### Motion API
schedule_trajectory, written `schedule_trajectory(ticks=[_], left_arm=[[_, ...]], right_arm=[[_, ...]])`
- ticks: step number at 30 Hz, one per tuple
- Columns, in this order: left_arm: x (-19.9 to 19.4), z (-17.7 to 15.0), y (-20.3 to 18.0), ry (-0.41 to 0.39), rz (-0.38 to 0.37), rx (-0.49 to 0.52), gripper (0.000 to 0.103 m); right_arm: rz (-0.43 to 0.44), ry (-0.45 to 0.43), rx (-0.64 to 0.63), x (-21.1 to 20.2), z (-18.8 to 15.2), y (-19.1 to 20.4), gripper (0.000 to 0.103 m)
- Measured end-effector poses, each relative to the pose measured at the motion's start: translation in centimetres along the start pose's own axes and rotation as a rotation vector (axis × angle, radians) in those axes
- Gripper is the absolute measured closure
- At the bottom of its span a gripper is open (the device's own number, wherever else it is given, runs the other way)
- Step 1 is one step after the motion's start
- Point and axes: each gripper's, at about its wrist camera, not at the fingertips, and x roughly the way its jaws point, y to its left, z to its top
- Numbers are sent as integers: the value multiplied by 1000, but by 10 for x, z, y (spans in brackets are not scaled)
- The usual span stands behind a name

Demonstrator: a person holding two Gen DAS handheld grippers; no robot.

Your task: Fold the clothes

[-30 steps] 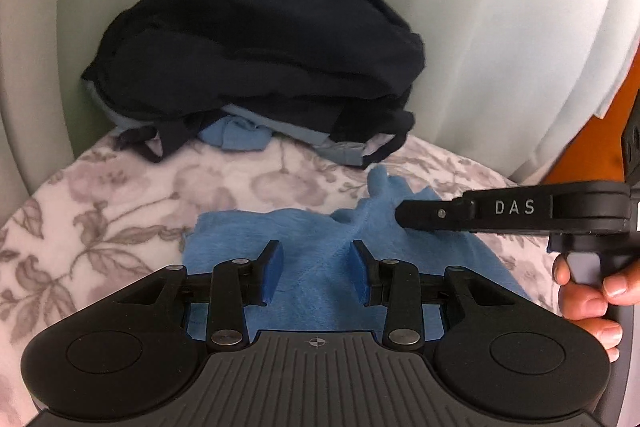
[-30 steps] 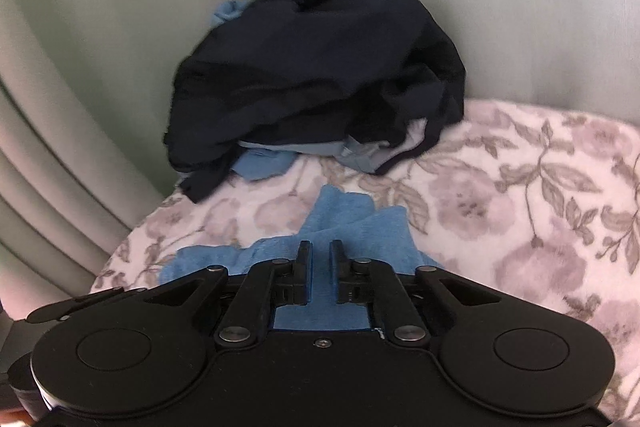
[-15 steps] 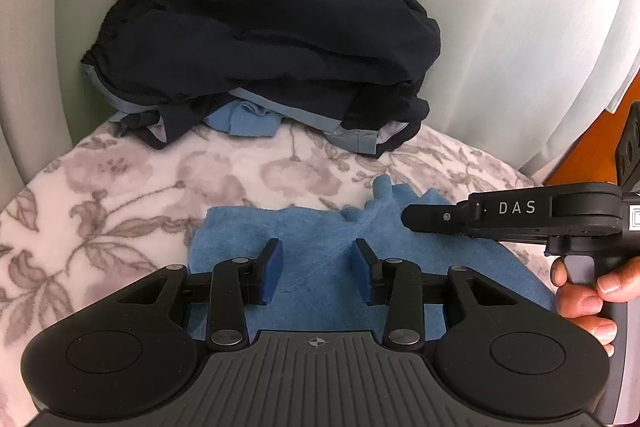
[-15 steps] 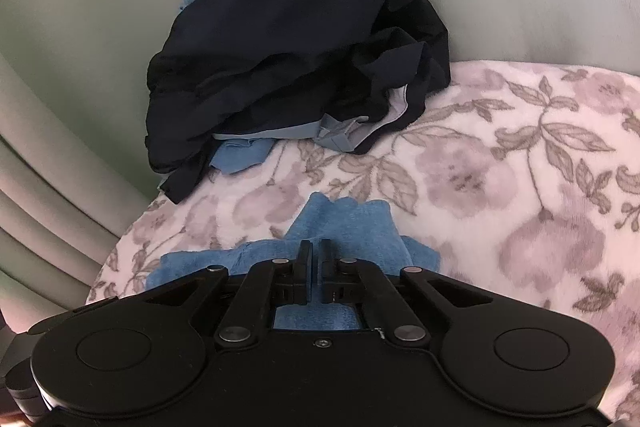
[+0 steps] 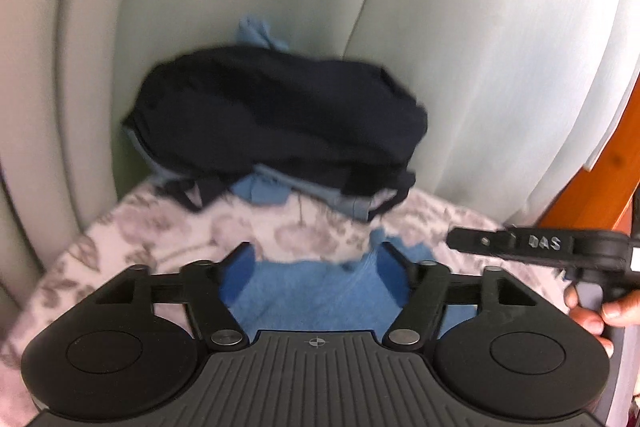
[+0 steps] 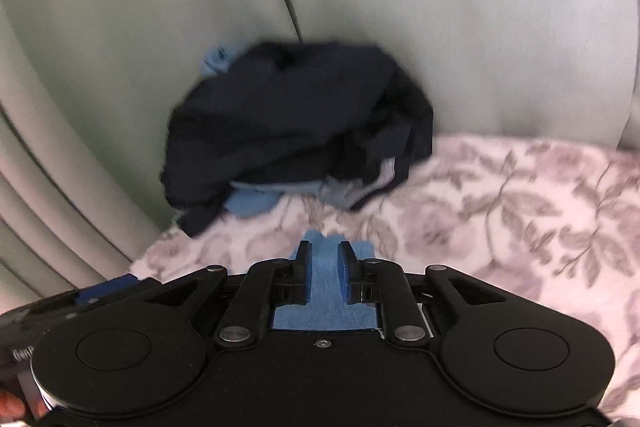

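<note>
So the blue cloth (image 5: 320, 295) lies flat on the flowery blanket (image 6: 500, 195), right at the near edge. The left gripper (image 5: 316, 263) is spread wide over it, cloth showing between the pads. The right gripper (image 6: 324, 259) is only slightly parted, cloth in the gap. The dark clothes pile (image 5: 276, 123) sits farther back by the curtain (image 5: 480, 47).

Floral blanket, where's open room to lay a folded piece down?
Open floral blanket lies right of the blue cloth, in front of the curtain. The back left is crowded by the dark clothes pile.
</note>
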Motion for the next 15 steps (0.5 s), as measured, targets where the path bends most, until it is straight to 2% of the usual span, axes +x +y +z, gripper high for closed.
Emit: schedule_trajectory(ticks=[3,4,9,12,15], left_arm=[[-8,-3,-6,-1,-8,13,20],[-9,-7,-9,1,-7,25,20],[-9,-30,-22,31,-11,81,20],[-8,-46,-27,52,-22,101,20],[-7,-61,-29,77,-44,109,20]], right_arm=[[9,-14,-26,-20,-4,3,80],[14,-13,-37,-25,-9,4,75],[28,13,-99,-36,-37,14,67],[29,21,-128,-38,-54,18,67],[59,53,-119,-35,-66,19,79]])
